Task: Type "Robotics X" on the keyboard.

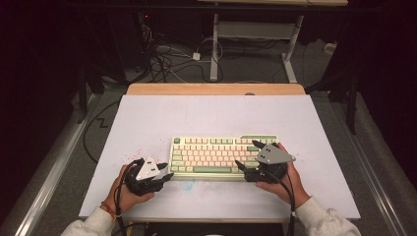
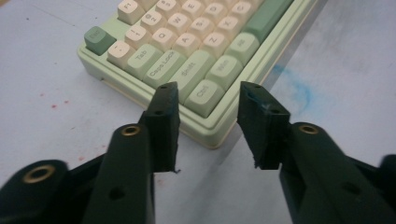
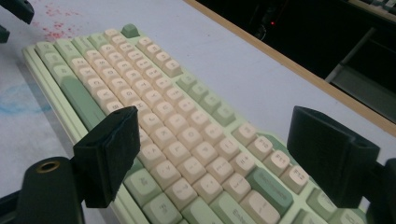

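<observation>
High view, one mint-green keyboard (image 1: 223, 157) with cream keys lying on the white surface (image 1: 196, 113) between two claws, left claw (image 1: 158, 173) and right claw (image 1: 247, 157) flanking its ends, left gripper view, jaws standing apart around the keyboard's near corner without touching, right gripper view, jaws gaping wide above the keys, gripping nothing.

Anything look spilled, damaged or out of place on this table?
The white table cover is stained: red specks beside the left end of the pale green and cream keyboard, and a faint blue smear in front of its near edge. The keyboard itself sits square and looks intact.
</observation>
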Motion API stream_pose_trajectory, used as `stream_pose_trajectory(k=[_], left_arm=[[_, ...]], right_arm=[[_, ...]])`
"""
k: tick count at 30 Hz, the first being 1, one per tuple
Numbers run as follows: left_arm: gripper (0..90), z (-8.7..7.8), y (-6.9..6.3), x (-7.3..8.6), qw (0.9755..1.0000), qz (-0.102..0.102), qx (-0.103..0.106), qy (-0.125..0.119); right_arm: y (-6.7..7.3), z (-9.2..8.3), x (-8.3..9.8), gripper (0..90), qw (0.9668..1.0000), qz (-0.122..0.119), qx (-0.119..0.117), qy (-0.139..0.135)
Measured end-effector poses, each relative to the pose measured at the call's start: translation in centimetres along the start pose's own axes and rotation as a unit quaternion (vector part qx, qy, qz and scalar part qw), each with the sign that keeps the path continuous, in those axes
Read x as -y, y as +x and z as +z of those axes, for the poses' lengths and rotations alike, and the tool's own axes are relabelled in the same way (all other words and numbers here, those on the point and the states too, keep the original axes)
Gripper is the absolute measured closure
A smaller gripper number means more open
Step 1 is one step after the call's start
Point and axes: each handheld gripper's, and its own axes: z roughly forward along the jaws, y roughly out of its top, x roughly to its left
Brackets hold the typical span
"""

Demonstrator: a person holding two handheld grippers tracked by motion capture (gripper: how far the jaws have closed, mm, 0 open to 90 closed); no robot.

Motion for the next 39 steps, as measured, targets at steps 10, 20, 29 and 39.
stream_pose_trajectory(k=[10,20,29,39], left_arm=[[85.6,0.9,0.2,-0.9,0.9998,-0.013,0.018,0.001],[87.8,2.9,-0.1,-4.2,0.9991,0.016,0.038,0.002],[87.8,4.4,-0.1,-6.6,0.9981,0.035,0.05,0.01],[87.8,6.2,-0.5,-7.8,0.9971,0.043,0.059,0.025]], right_arm=[[0.5,-1.8,2.5,17.4,0.9996,0.01,0.015,0.022],[1.0,-2.8,3.7,17.9,0.9994,0.011,0.011,0.031],[1.0,-2.7,3.8,18.1,0.9992,0.011,0.01,0.037],[1.1,-2.6,3.9,18.7,0.9989,0.004,0.017,0.043]])
